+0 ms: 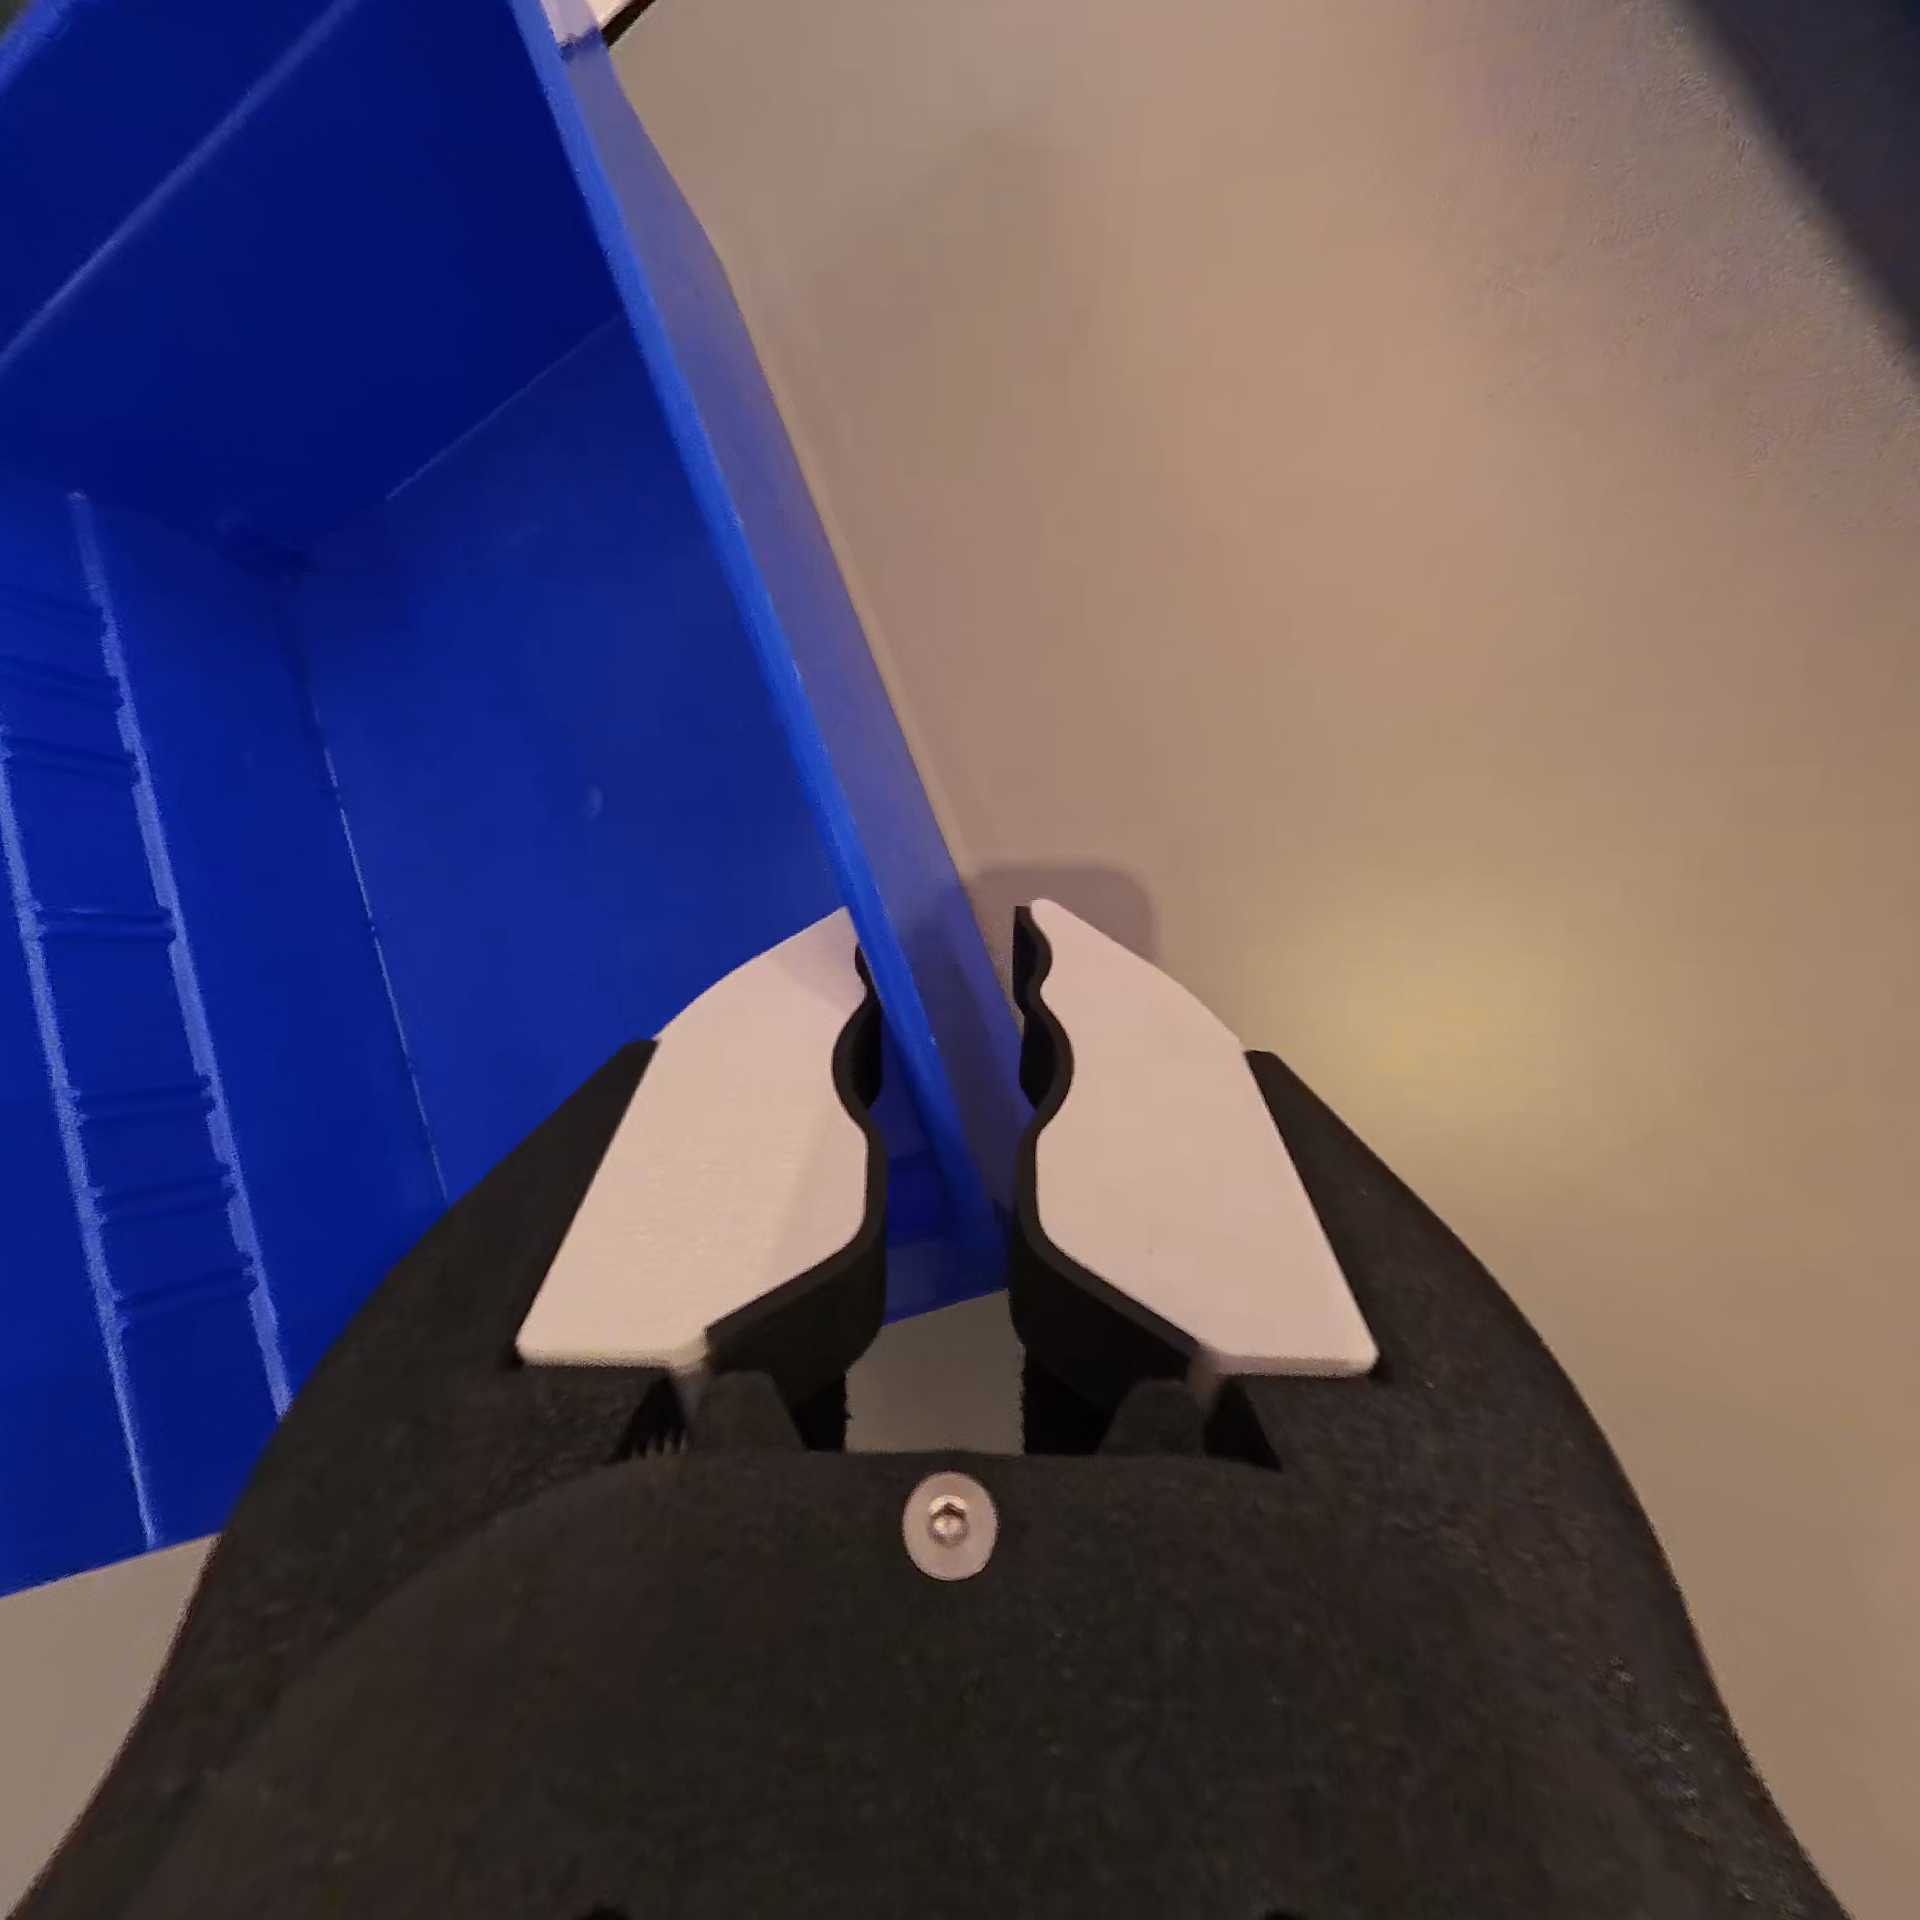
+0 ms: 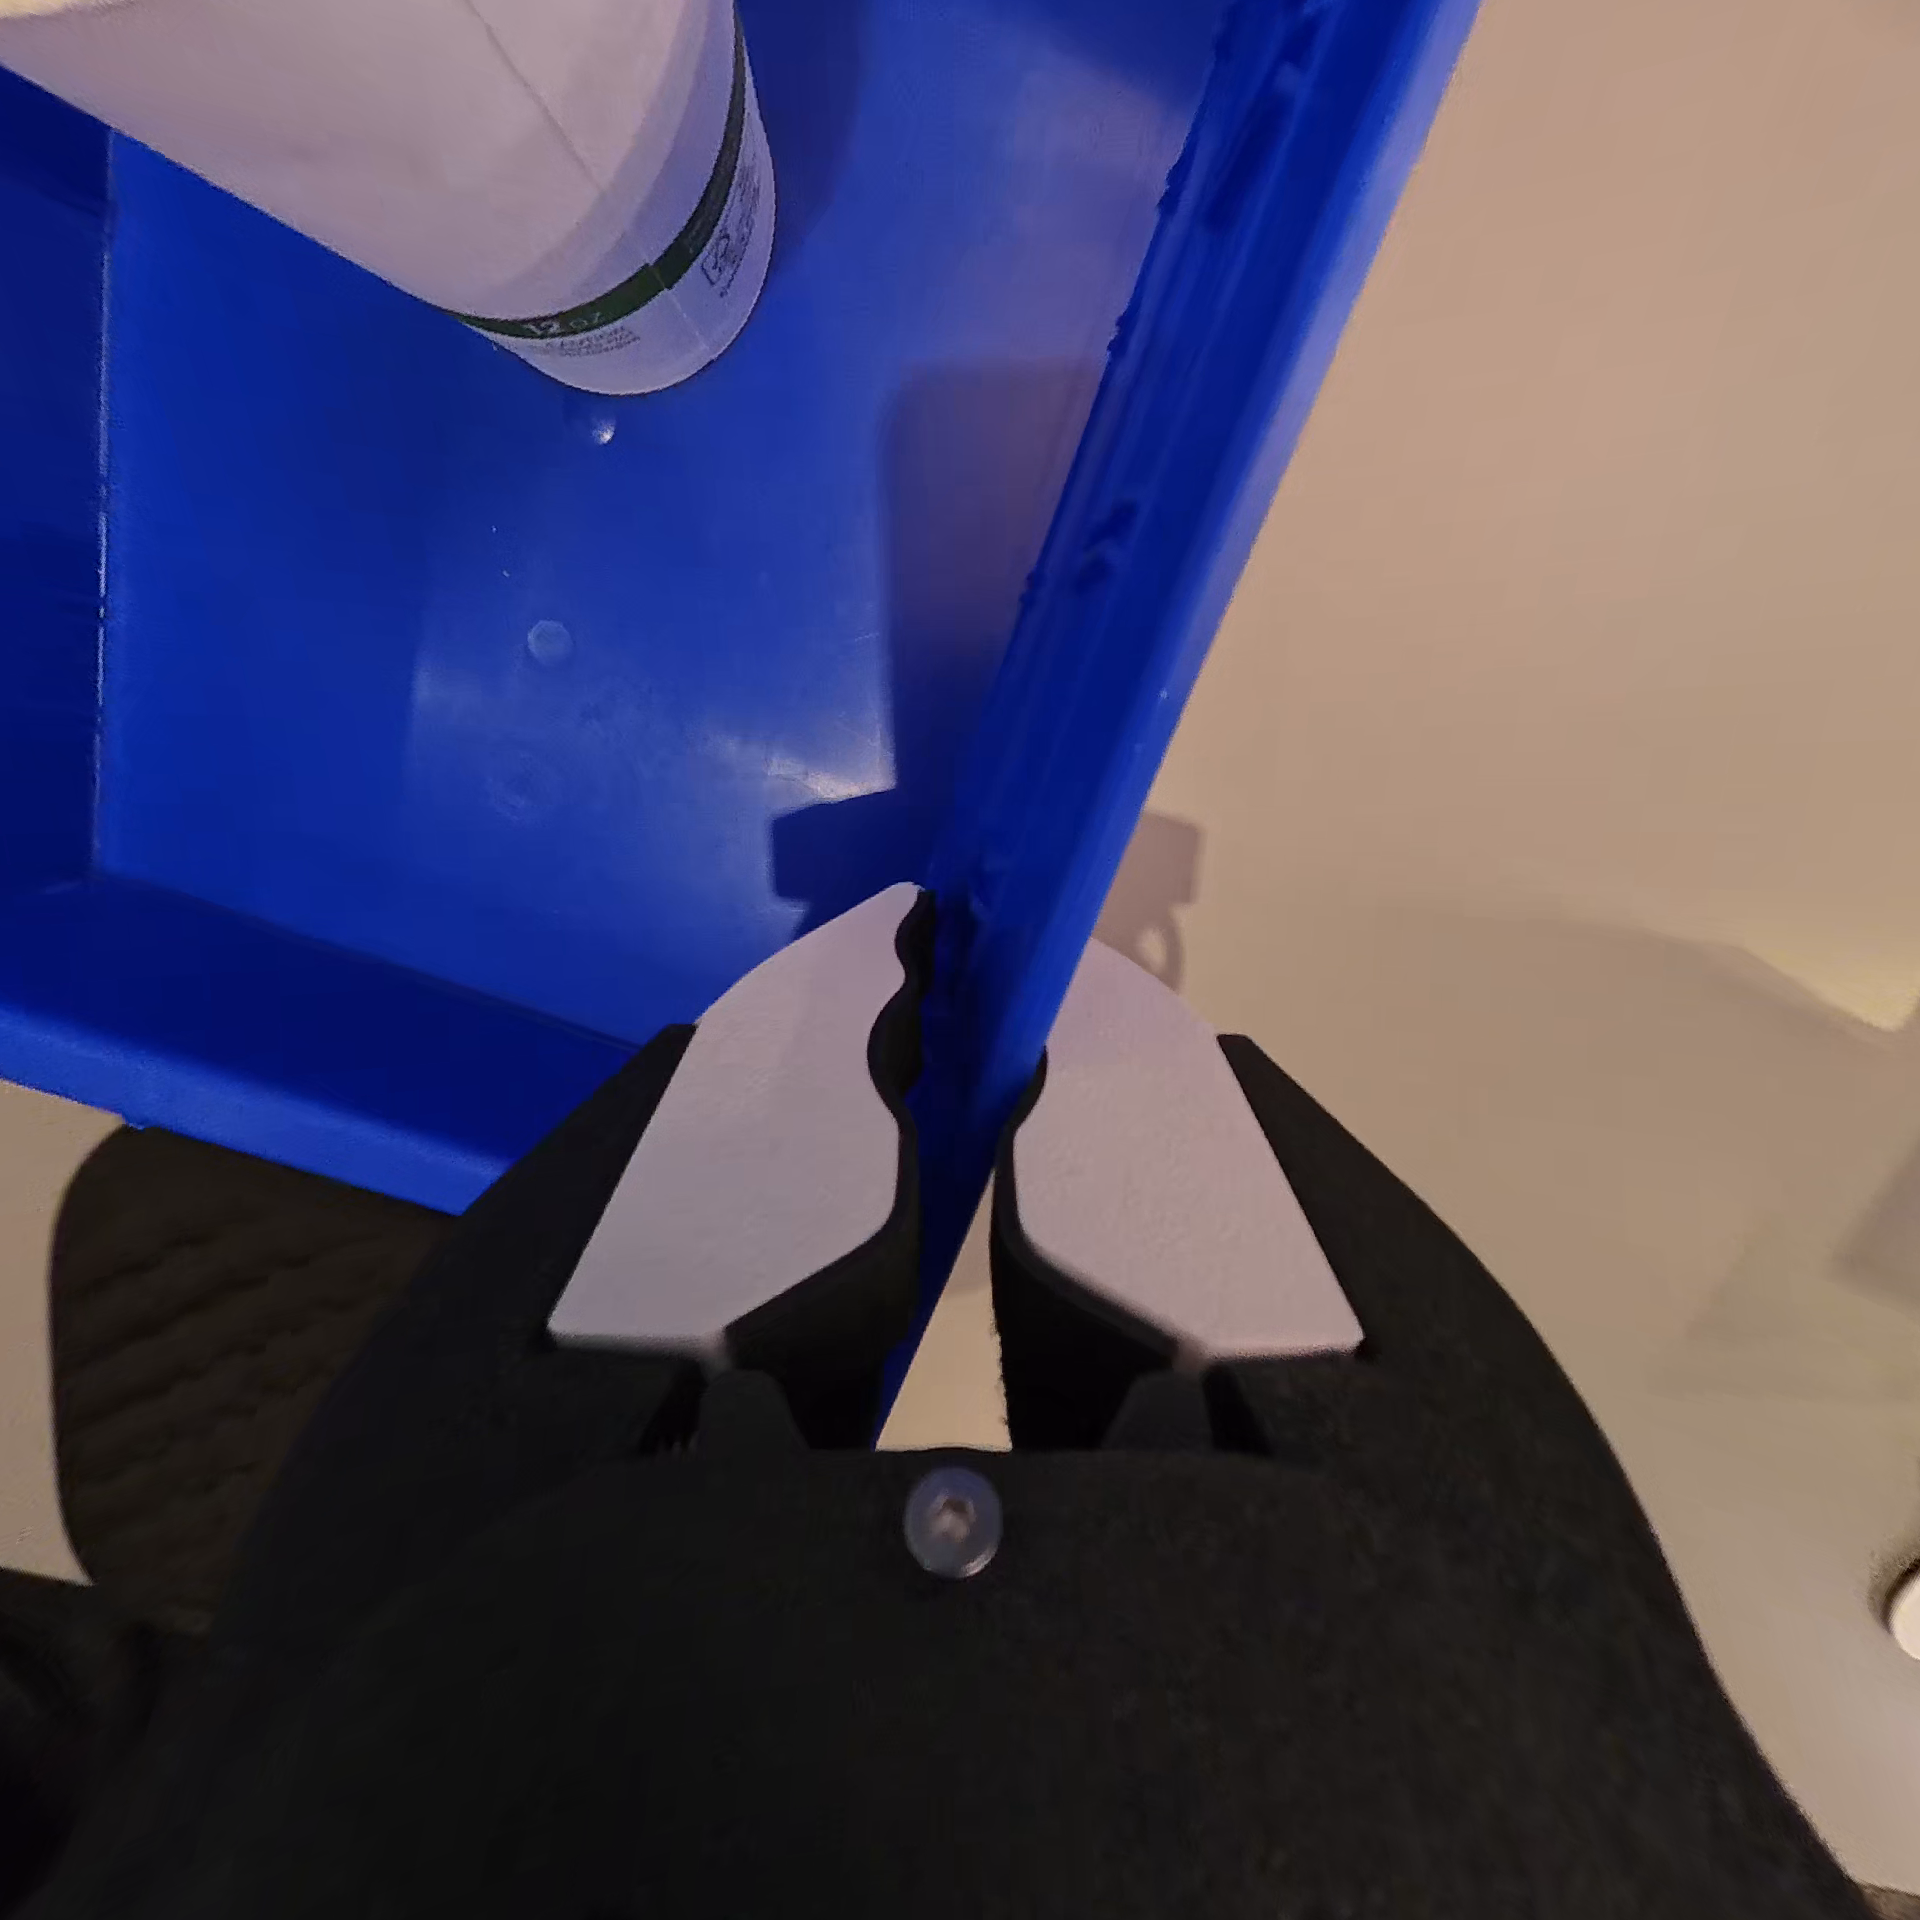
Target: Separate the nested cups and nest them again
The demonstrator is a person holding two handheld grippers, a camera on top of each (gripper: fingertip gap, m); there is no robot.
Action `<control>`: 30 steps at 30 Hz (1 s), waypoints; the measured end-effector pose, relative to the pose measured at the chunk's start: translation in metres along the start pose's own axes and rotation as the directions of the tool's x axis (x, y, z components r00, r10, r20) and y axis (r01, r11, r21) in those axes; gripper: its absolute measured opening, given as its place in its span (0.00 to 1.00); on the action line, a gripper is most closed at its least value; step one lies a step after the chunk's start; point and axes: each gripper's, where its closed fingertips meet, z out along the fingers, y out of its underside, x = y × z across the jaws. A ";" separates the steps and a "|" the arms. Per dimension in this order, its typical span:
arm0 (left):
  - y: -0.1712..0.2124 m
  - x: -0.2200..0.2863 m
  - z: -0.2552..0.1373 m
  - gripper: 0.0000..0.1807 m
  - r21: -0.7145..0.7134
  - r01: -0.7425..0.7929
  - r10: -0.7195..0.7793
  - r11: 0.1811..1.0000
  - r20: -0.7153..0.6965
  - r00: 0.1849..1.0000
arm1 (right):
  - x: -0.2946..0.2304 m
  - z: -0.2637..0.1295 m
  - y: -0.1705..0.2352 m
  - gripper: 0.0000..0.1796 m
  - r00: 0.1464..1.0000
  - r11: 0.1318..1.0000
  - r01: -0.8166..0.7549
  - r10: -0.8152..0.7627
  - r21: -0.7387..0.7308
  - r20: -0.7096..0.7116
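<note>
- The left gripper [image 1: 943, 1039] straddles the side wall of the blue plastic bin [image 1: 416, 727]; the left finger touches the wall, the right finger stands just clear, so the jaws look slack.
- The right gripper [image 2: 961, 1039] is clenched on a bin [image 2: 468, 675] wall, which runs forward from between the jaws.
- Farther ahead and left of the right jaws, a white paper cup [image 2: 540, 177] with a green band lies inside the bin.
- Beneath is the beige table [image 1: 1455, 623].
</note>
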 end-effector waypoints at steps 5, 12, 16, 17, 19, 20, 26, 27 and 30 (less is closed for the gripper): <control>-0.014 0.028 -0.001 0.14 0.023 -0.019 0.020 1.000 -0.040 0.999 | -0.035 0.005 -0.015 0.05 1.000 1.000 0.017 -0.017 0.003 0.004; -0.021 0.045 -0.003 0.14 0.051 -0.037 0.040 0.998 -0.074 0.996 | -0.080 0.011 -0.033 0.05 0.997 0.997 0.074 -0.074 0.006 0.025; -0.023 0.050 -0.004 0.18 0.079 -0.005 0.014 0.997 -0.122 0.992 | -0.094 0.013 -0.036 0.05 0.994 0.994 0.104 -0.103 -0.026 0.041; -0.023 0.051 -0.006 0.18 0.097 0.015 -0.002 0.995 -0.143 0.990 | -0.094 0.013 -0.039 0.06 0.995 0.995 0.098 -0.097 -0.023 0.037; -0.028 0.053 -0.014 0.24 0.150 0.075 -0.045 0.986 -0.197 0.979 | -0.094 0.015 -0.048 0.12 0.996 0.997 0.079 -0.078 -0.005 0.039; -0.030 0.051 -0.020 0.26 0.176 0.101 -0.062 0.979 -0.210 0.976 | -0.093 0.017 -0.050 0.13 0.997 0.997 0.071 -0.071 -0.012 0.039; -0.026 0.033 -0.056 0.29 0.252 0.141 -0.070 0.958 -0.271 0.960 | -0.086 0.031 -0.056 0.15 0.999 0.992 0.040 -0.041 -0.116 -0.005; -0.022 0.028 -0.061 0.28 0.260 0.142 -0.070 0.955 -0.270 0.960 | -0.086 0.032 -0.057 0.14 1.000 0.991 0.023 -0.023 -0.129 0.001; -0.009 0.018 -0.073 0.26 0.279 0.146 -0.063 0.949 -0.285 0.956 | -0.083 0.036 -0.059 0.11 1.000 0.984 -0.003 0.004 -0.176 0.006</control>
